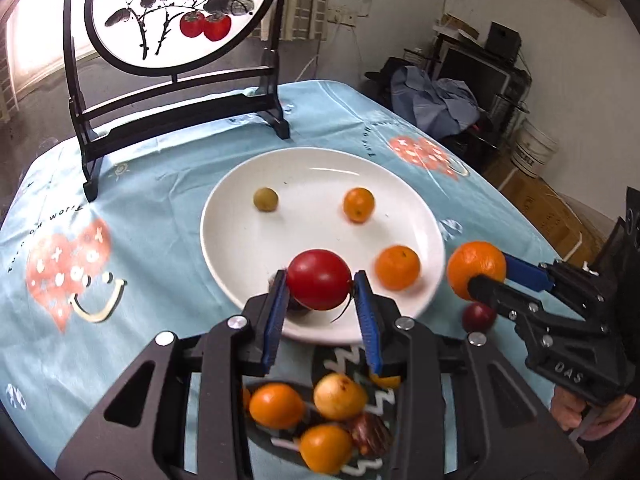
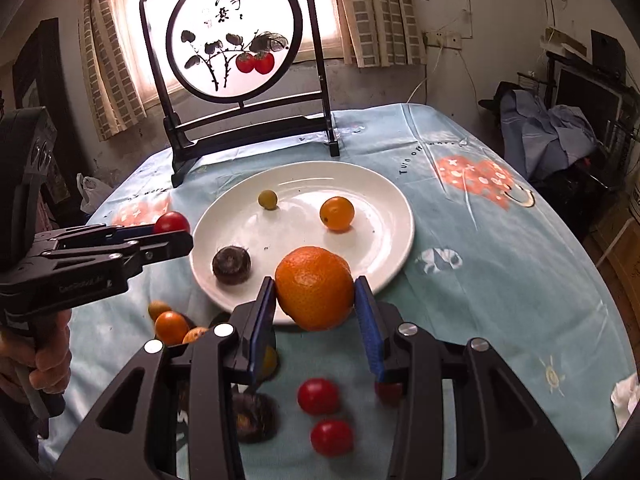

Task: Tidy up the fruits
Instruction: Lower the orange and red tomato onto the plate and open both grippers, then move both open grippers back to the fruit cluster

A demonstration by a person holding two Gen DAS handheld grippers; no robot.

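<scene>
We grip a red tomato (image 1: 319, 279) in our left gripper (image 1: 322, 286) and an orange (image 2: 314, 287) in our right gripper (image 2: 315, 294), both at lower centre, over the white plate (image 1: 248, 248).

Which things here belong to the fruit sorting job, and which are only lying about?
Job: white plate; red tomato in left gripper; orange in right gripper; loose tomatoes.

Lying about: painted screen; blue clothes; white bucket.
</scene>
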